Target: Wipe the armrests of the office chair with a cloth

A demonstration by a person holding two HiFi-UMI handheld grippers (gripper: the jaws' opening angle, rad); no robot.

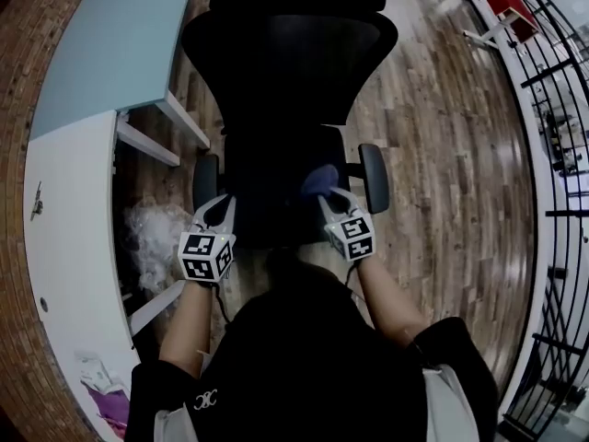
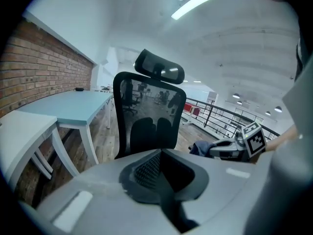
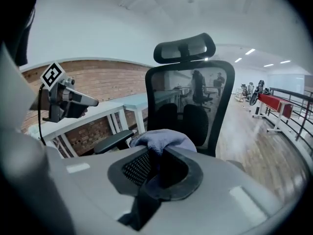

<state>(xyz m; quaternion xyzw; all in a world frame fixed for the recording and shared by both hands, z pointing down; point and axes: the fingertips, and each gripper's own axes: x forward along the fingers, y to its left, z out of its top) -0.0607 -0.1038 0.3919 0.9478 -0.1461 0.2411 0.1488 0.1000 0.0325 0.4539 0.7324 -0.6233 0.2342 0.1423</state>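
**Status: Right Gripper Clamping Cloth Beside Right Armrest**

Each gripper is being carried at the end of a bare forearm, and each cube is presenting black-and-white square marker patterns to the head view.

The left gripper (image 1: 213, 208) is sitting with its jaws pressed together and nothing between them. Its tips are pointing at the near end of the left armrest (image 1: 206, 180).

The right gripper (image 1: 333, 199) is pinching a blue-grey cloth (image 1: 319, 180) – the fabric is bunching up over the closed jaw tips. The cloth is hanging over the seat edge, just beside the right armrest (image 1: 374, 178); contact with it cannot be determined.

Beyond the grippers, the black office chair (image 1: 285, 53) is facing the person, its mesh backrest and headrest rising behind the seat.

A white desk (image 1: 64, 247) and a light-blue desk (image 1: 110, 53) are standing to the left along a brick wall. A wooden floor (image 1: 442, 155) is extending right toward a black railing (image 1: 552, 155).
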